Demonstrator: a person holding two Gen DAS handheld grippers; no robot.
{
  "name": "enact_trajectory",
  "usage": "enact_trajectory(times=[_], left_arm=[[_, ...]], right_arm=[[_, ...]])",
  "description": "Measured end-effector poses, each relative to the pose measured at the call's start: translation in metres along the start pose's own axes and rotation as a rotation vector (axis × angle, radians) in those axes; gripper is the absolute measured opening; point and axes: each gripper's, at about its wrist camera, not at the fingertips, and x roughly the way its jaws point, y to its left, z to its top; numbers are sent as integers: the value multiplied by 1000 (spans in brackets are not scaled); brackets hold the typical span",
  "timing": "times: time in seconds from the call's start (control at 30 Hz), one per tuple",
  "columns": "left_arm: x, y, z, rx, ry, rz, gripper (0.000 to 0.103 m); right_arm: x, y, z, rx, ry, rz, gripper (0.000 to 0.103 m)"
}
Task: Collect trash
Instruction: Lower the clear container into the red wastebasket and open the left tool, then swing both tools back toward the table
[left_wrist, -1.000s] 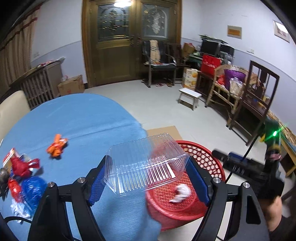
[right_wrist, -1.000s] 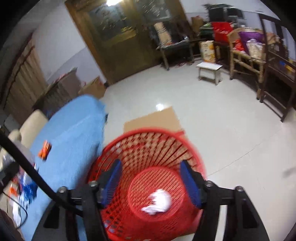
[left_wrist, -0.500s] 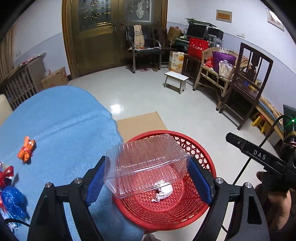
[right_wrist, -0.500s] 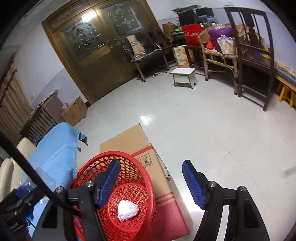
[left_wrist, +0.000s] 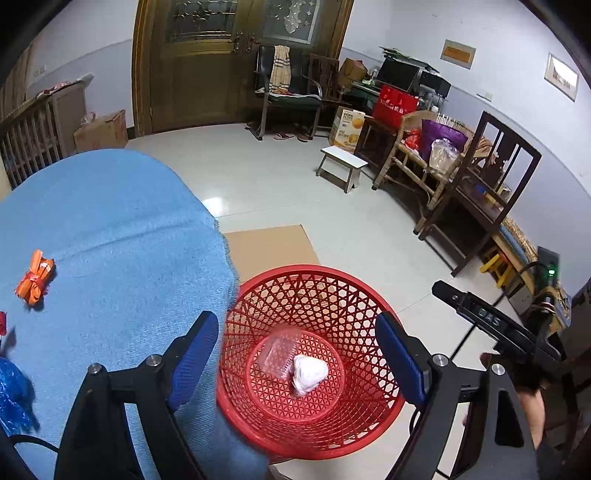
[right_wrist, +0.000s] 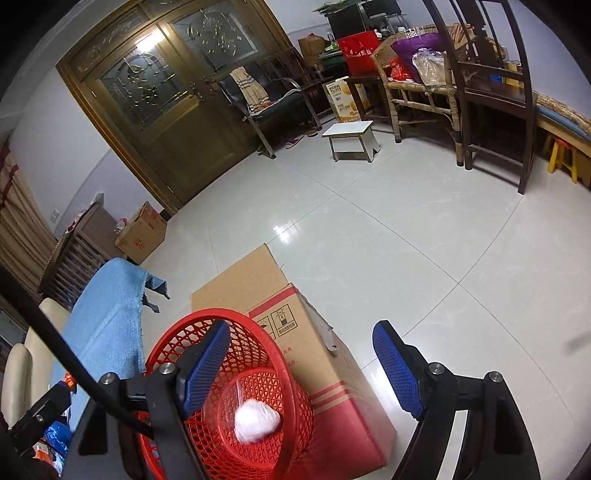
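Now my left tongs (left_wrist: 297, 360) hang released over the red basket (left_wrist: 343, 295).
The clear plastic box (left_wrist: 279, 354) lies at its bottom beside a white wad (left_wrist: 308, 373); my right tongs (right_wrist: 301, 369), just widened, grasp nothing.

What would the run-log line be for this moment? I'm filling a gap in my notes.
step: drop | left tongs: open, just opening, empty | clear container: in red basket beside white wad | right tongs: open, empty
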Motion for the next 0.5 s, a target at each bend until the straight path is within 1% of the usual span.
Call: enact_trajectory(times=[0.13,0.27,0.33,0.43,0.5], left_arm=[[-18,18,0,-25,-31,19,87],[-47,48,-6,-77,-82,62,87],[-63,64,-13,-101,-111,103,87],[-93,93,-26,-168,-160,170,87],[-112,115,-40,-217,-184,224,87]], right_arm=[[9,-2,8,26,-20,-24,83],[22,-3,21,63,-52,9,83],[31,1,31,66,-75,18,83],[49,10,46,66,-87,29,84],[64,18,55,48,-89,16,84]])
